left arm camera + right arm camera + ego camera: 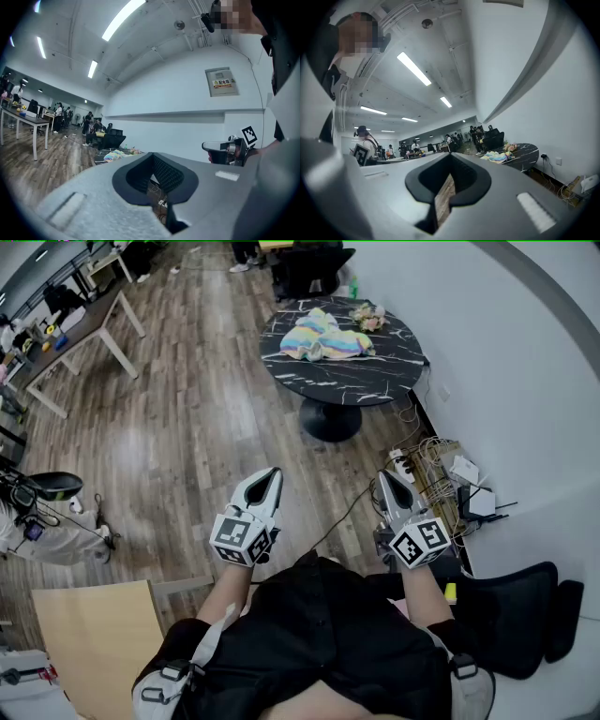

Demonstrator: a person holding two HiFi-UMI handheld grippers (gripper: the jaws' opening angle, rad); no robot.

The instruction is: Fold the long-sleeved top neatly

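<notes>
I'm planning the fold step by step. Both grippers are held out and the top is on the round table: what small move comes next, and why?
Probably walk toward the round table: the striped top lies crumpled there, well beyond the left gripper and right gripper, both shut and empty.

**Materials and surface finishes**

The floor (187, 409) was wood-grain plank with a soft sheen. The round table (375, 381) had a black, white-veined, marble-look top, smooth and glossy. The long-sleeved top (323, 336) was soft, rumpled cloth in pastel stripes. The left gripper (273, 472) and right gripper (383, 474) had matt grey plastic shells, and their pads (169, 172) were dark and finely ribbed. The wall (506, 352) was smooth, matt white.
</notes>
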